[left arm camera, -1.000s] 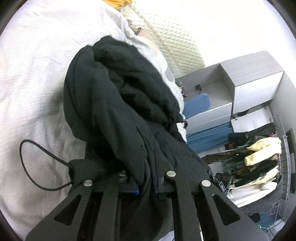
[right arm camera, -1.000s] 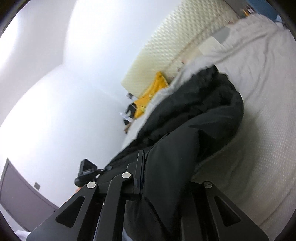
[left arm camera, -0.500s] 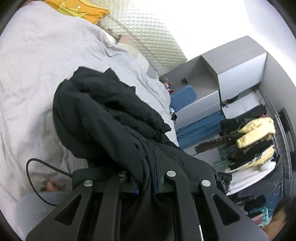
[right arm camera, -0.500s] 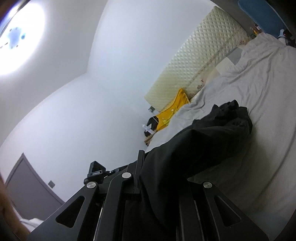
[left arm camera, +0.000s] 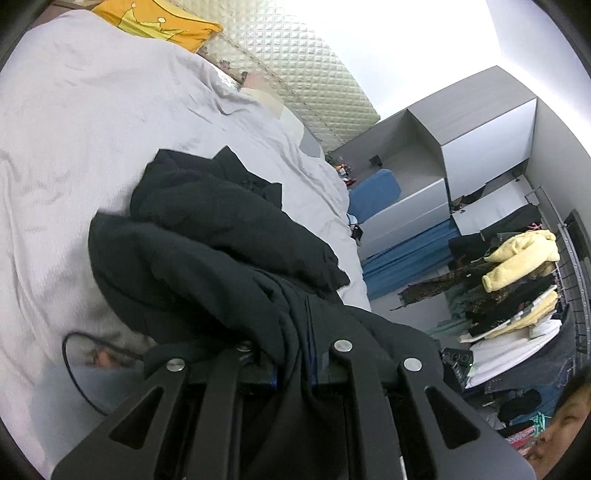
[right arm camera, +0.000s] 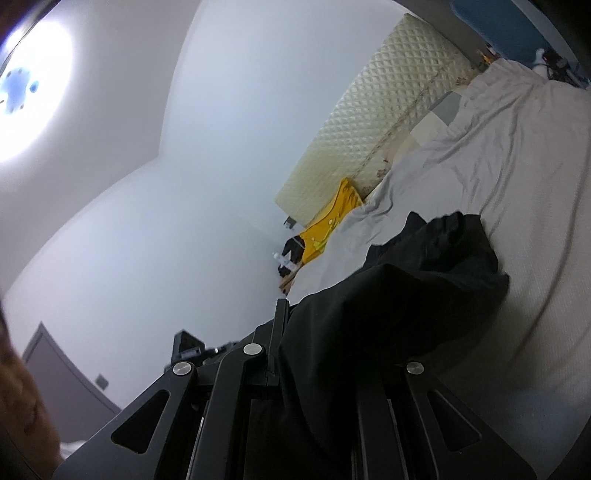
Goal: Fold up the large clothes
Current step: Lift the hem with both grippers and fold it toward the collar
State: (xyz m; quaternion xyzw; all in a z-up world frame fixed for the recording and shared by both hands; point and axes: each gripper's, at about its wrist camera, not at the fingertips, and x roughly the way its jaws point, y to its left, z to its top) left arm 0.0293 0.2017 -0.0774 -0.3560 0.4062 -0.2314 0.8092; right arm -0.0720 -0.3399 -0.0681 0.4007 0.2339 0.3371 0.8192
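Black garment [left arm camera: 207,251] pinched by both grippers' jaws, draped on bed [left arm camera: 74,129].

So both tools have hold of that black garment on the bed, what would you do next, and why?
Probably draw the two tools apart to spread it. The left tool and right tool both pinch the black garment, which lies bunched in a heap on the grey bedsheet.

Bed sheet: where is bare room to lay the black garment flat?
Bare sheet between the black garment and the yellow pillow, up to the headboard. Crowded nearer the camera: the heap and a black cable.
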